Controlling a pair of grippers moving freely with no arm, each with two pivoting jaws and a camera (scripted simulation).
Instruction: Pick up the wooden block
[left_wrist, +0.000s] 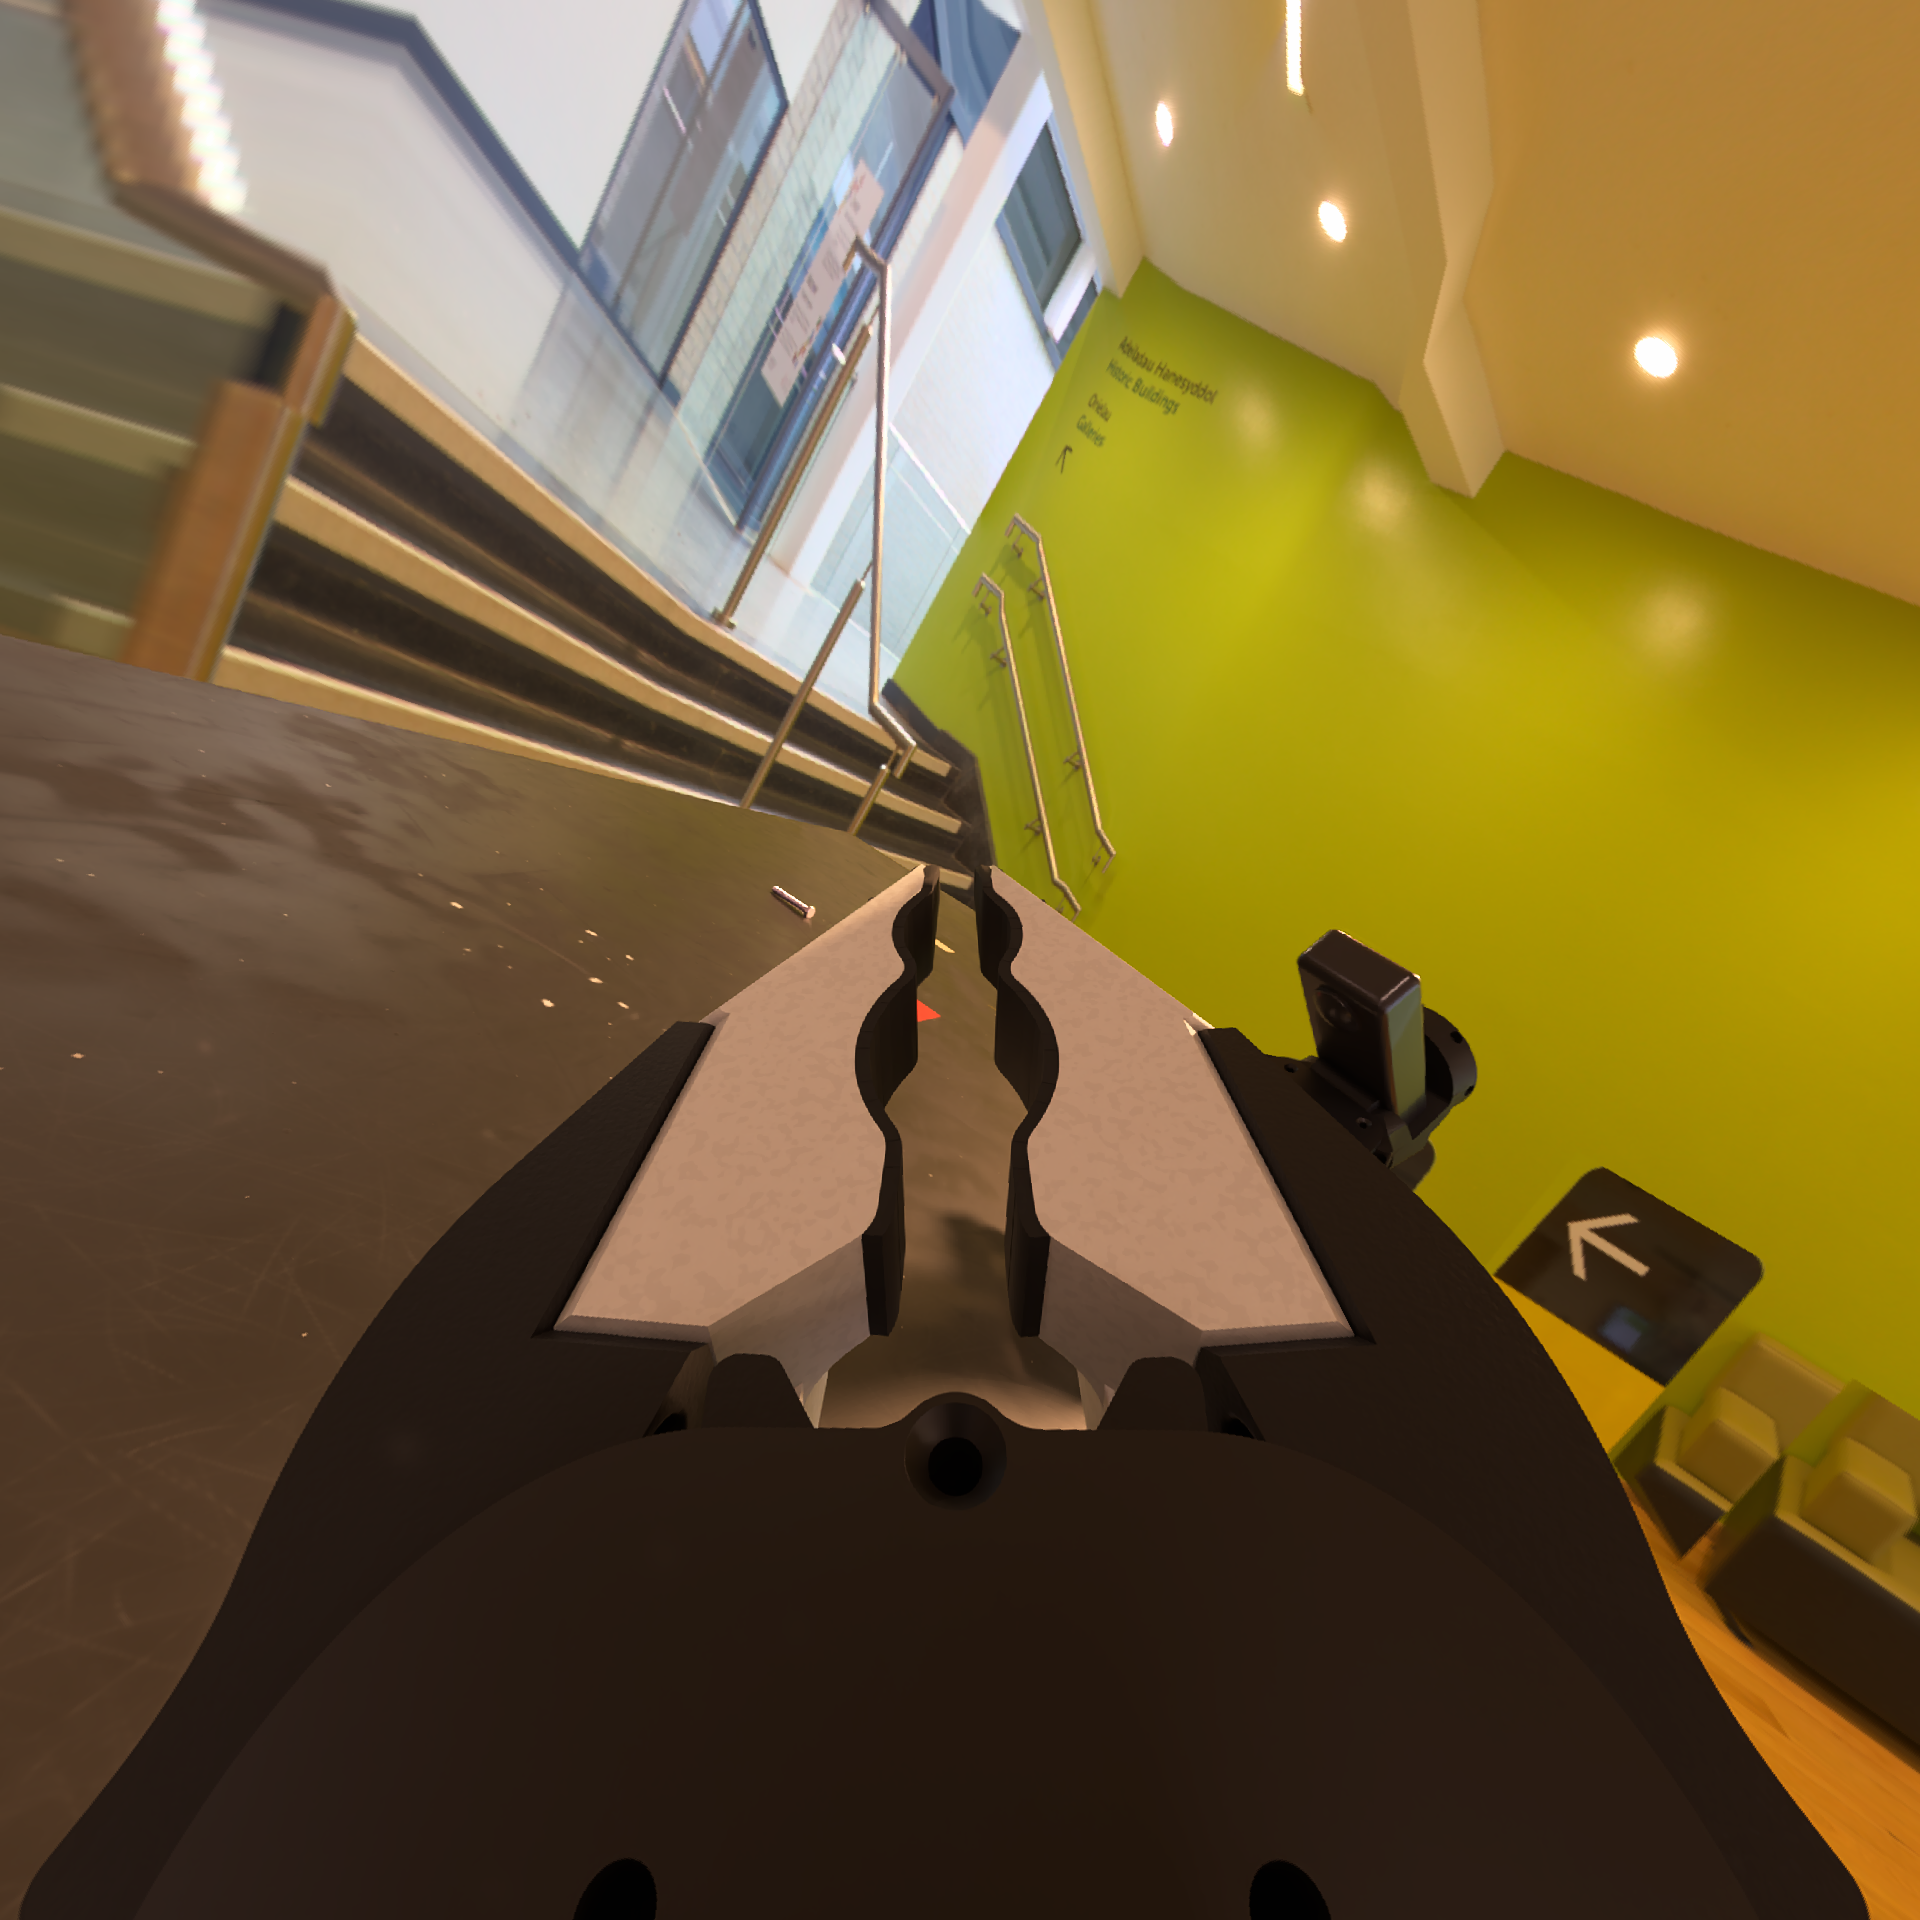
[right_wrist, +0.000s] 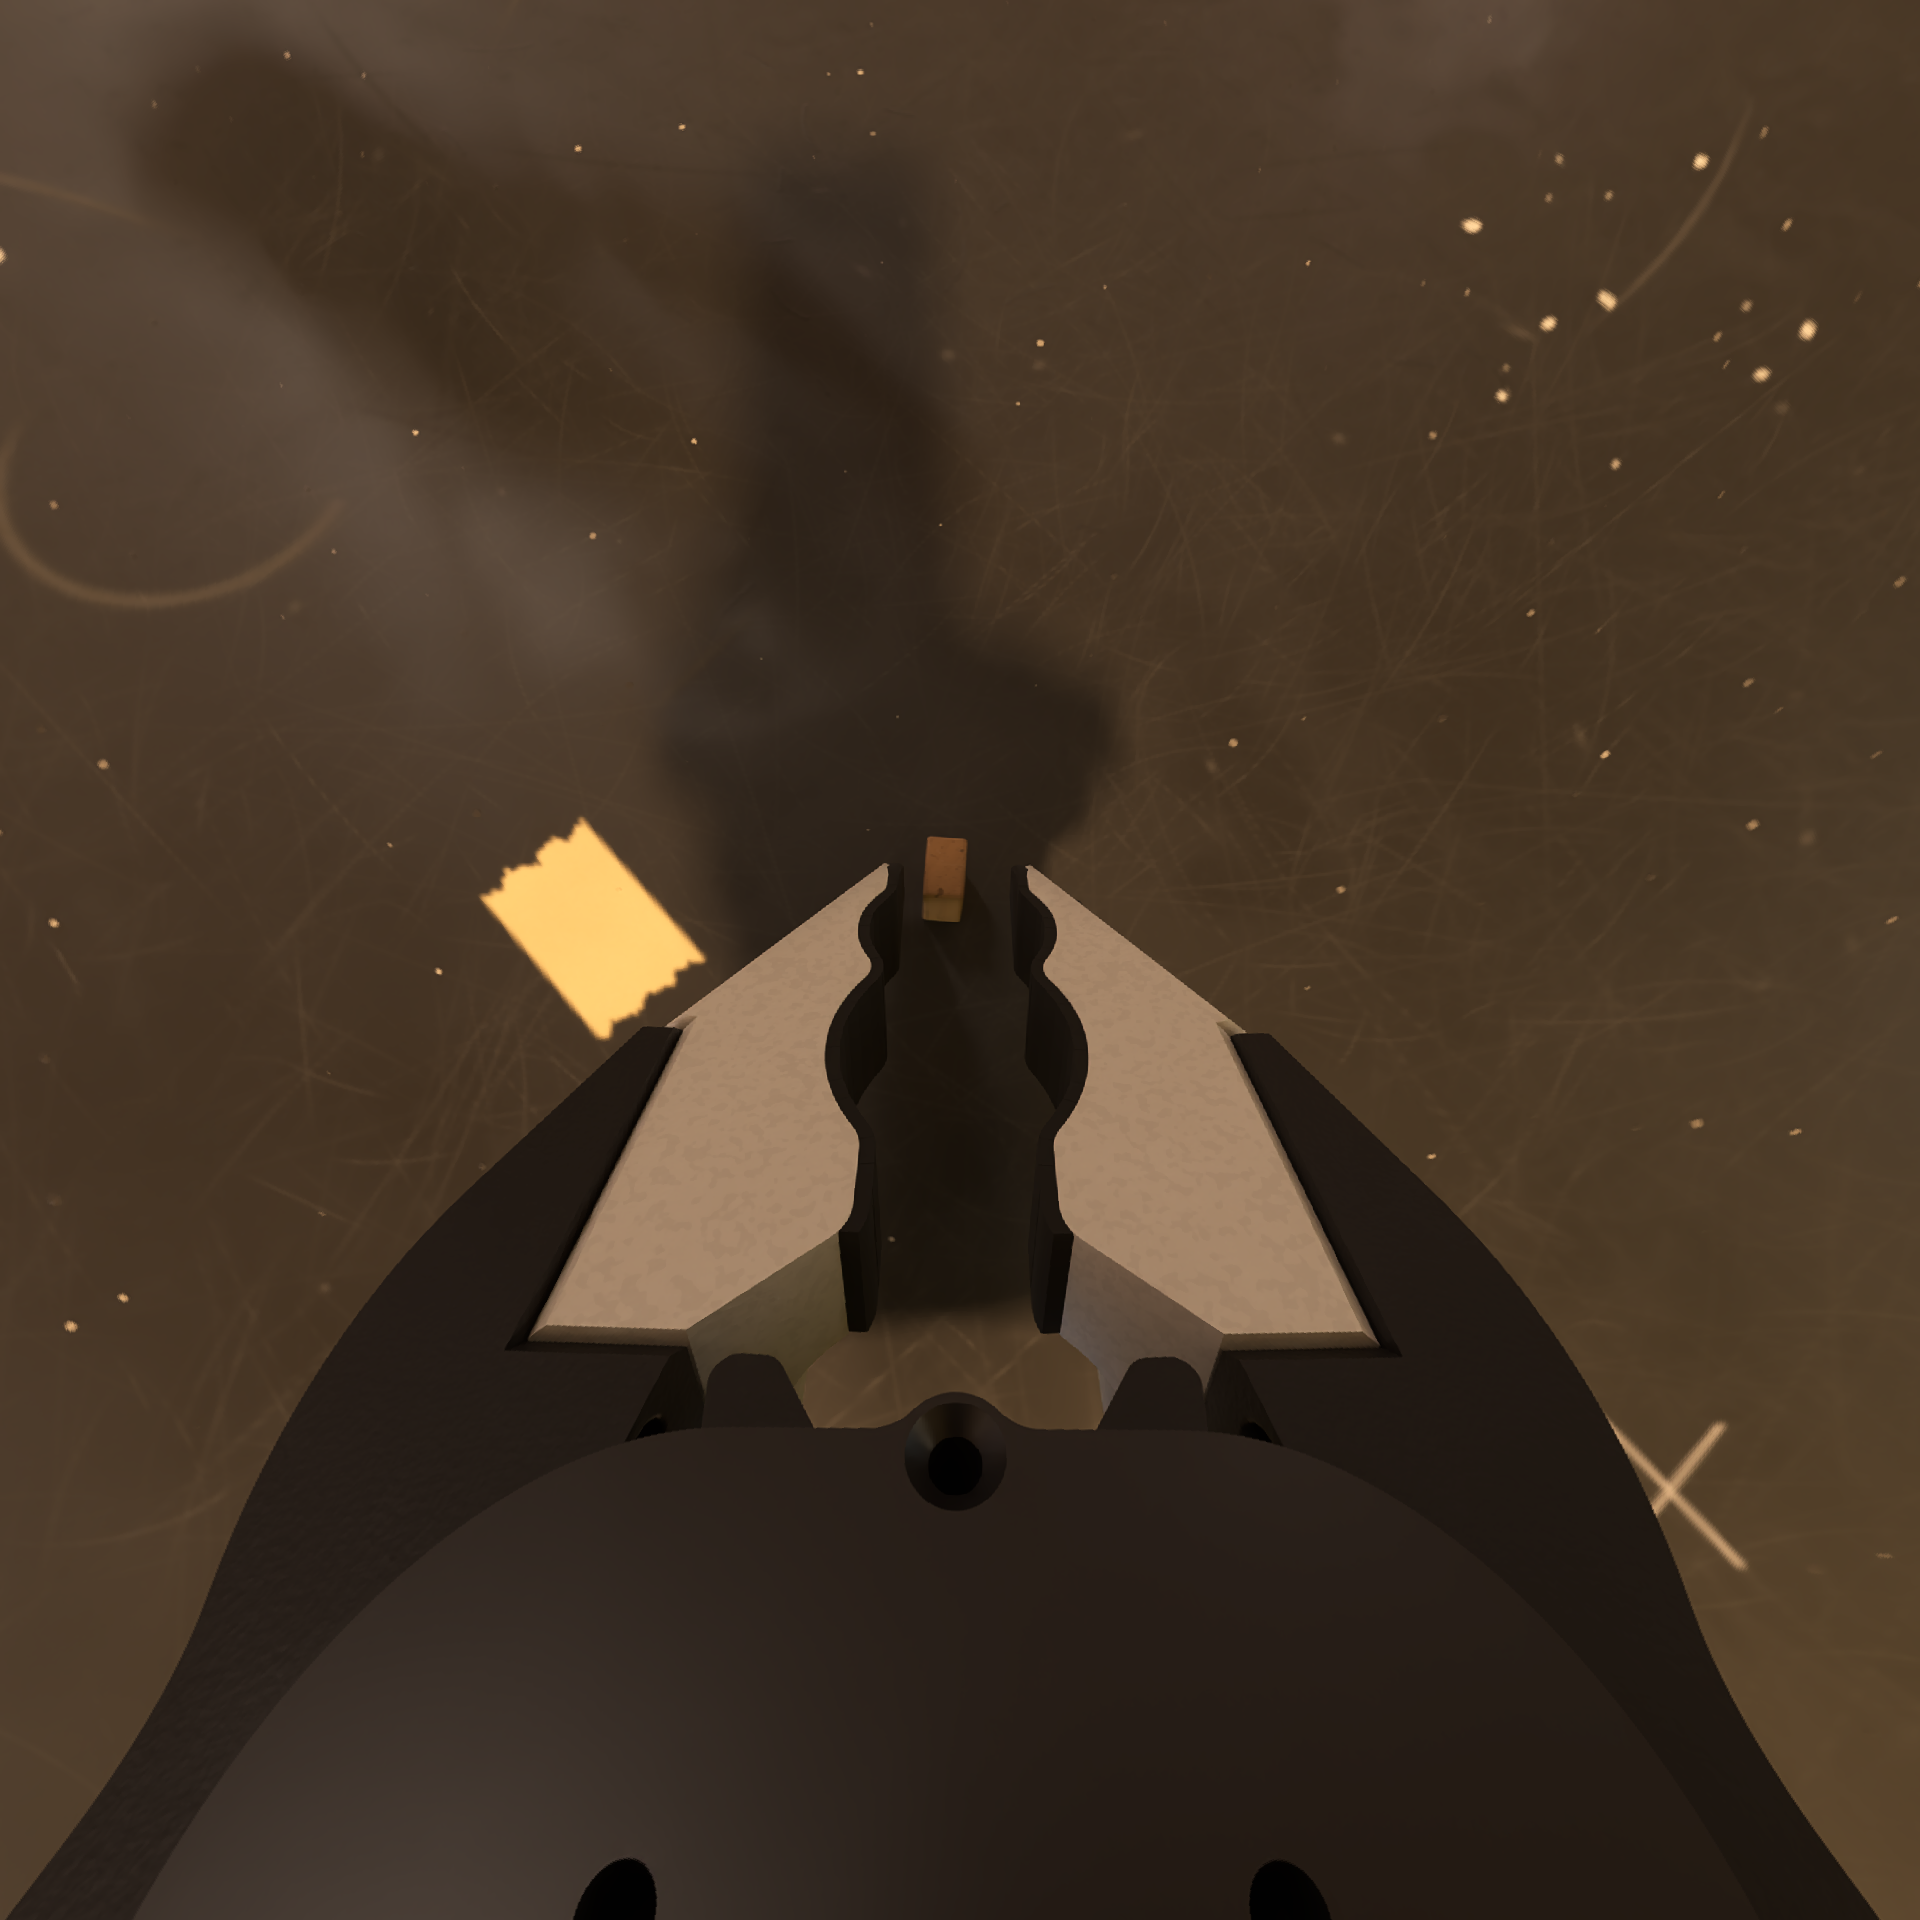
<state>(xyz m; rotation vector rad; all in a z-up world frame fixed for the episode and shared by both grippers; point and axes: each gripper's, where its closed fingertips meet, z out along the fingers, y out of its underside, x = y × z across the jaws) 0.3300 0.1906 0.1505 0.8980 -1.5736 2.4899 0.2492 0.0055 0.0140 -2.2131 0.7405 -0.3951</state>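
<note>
Left wrist view, left to right: dark scratched tabletop (left_wrist: 312, 1039) fills the left half, tilted in frame, speckled with pale flecks; a small silver screw (left_wrist: 794, 902) lies on it near the far edge, just left of the fingertips. Left gripper (left_wrist: 957, 883) centre frame, fingers nearly together, only a narrow slot between the black wavy pads (left_wrist: 894, 1049), nothing held; a small red triangle (left_wrist: 927, 1012) shows through the slot, what it is I cannot tell. To the right, past the right finger, the other gripper's body (left_wrist: 1371, 1049) shows as a dark boxy part against the green wall (left_wrist: 1455, 727); its fingers are not visible from here. Black arrow sign (left_wrist: 1626, 1268) lower right. Wooden block not in this view. Right wrist view, left to right: camera looks steeply down on the same tabletop (right_wrist: 1455, 623); a torn-edged strip of yellow tape (right_wrist: 592, 925) lies flat left of the fingers, near the left fingertip. Right gripper (right_wrist: 957, 868) centre, fingers parted with a moderate gap, holding nothing. Wooden block (right_wrist: 944, 879), small and tan, sits on the table in line with the gap at the fingertips, clear space on both sides, touching neither pad; whether it is level with the tips or below them cannot be told. Dark shadow beyond it. Pale X mark (right_wrist: 1688, 1491) on the table lower right
</note>
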